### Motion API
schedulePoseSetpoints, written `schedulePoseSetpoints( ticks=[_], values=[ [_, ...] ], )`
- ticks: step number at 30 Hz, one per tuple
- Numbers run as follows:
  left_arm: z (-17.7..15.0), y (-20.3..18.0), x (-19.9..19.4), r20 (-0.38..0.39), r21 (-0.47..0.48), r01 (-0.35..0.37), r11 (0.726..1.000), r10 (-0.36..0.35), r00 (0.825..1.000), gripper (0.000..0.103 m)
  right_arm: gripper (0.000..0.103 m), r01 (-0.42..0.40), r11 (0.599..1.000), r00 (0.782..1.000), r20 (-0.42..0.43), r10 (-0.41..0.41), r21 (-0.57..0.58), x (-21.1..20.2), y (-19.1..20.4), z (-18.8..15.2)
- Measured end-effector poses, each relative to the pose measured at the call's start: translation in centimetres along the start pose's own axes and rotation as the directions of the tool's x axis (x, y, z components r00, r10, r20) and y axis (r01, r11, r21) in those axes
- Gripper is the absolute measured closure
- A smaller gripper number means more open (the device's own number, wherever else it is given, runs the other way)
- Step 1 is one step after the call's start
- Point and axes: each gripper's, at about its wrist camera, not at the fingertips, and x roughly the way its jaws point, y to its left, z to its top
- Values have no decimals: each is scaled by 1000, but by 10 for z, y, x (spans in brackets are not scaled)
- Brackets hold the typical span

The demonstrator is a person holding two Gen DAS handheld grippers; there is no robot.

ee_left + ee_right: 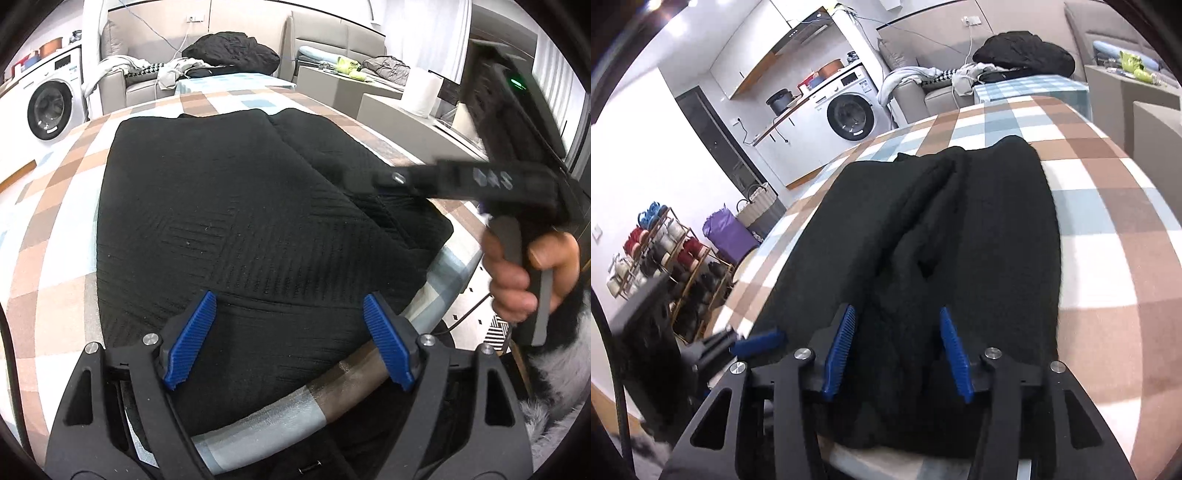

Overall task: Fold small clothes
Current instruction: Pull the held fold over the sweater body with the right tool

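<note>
On the checked tablecloth (1108,206) the black garment (236,206) runs lengthwise away from me. My right gripper (897,350) straddles its near hem, released; my left gripper (286,339) hovers wide, probably not touching.

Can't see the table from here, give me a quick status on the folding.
Left gripper open, right gripper open, neither gripping. Black garment lies partly folded on the checked tablecloth. Nothing in the way.
</note>
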Motion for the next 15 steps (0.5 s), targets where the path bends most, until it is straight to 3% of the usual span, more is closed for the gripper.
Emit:
schedulePoseSetpoints(
  ticks=[5, 7, 10, 12, 15],
  values=[
    [1, 7, -5, 10, -23, 10, 1000, -10, 1000, 23, 52, -54, 996, 998, -37, 57, 75, 33, -4, 33],
    [2, 13, -9, 21, -41, 8, 999, -7, 1000, 23, 44, -68, 992, 996, -52, 74, 103, 47, -6, 44],
    [4, 23, -16, 41, -69, 5, 998, -2, 999, 23, 46, -25, 995, 997, -65, 32, 101, 62, -5, 55],
    [5, 30, -22, 57, -88, -4, 996, 9, 998, 23, 79, 20, 999, 998, -57, -17, 44, 66, 2, 60],
    [8, 42, -34, 83, -118, -15, 993, 25, 996, 23, 93, 36, 997, 999, 41, -33, -71, 44, 23, 66]
  ],
)
